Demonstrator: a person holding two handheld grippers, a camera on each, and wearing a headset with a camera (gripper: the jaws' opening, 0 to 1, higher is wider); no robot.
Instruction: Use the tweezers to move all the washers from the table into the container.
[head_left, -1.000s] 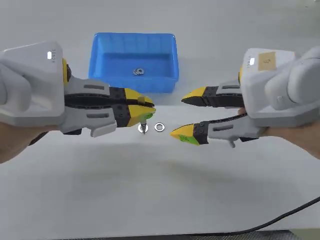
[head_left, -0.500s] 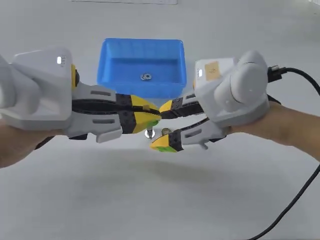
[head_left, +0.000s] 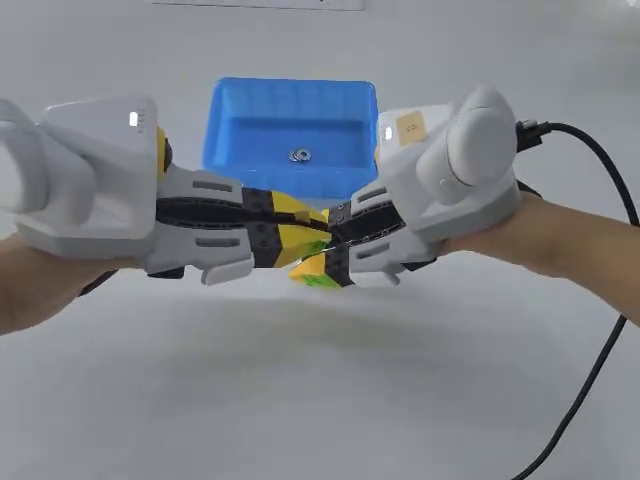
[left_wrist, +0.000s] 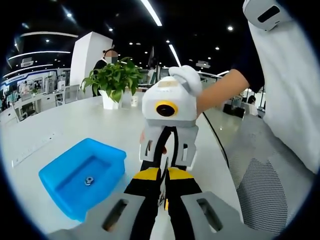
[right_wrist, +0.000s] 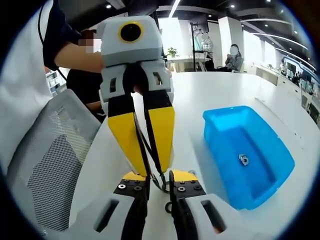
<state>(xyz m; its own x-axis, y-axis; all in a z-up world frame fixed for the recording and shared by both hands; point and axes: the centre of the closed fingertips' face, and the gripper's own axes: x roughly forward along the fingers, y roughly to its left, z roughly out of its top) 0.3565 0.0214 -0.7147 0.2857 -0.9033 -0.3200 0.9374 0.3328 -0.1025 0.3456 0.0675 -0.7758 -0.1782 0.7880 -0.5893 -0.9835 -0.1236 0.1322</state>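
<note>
My left gripper (head_left: 312, 228) comes in from the left, shut on thin black tweezers (right_wrist: 141, 140) that run between its yellow jaws. My right gripper (head_left: 312, 266) faces it tip to tip, with its jaws closed around the tweezers' lower end (right_wrist: 161, 184). Both sit just in front of the blue container (head_left: 225, 140), which holds a couple of washers (head_left: 300, 155). The grippers hide the table surface beneath them. In the left gripper view, the left gripper (left_wrist: 162, 189) meets the right gripper (left_wrist: 161, 167) head on.
A black cable (head_left: 600, 330) trails off the right gripper across the white table (head_left: 300, 400). A mesh chair (right_wrist: 50, 165) stands by the table, a potted plant (left_wrist: 115, 80) sits far back, and people stand in the background.
The right gripper has swung left to meet the left gripper, and its jaws went from wide open to closed on the tweezers. The washers on the table are now hidden.
</note>
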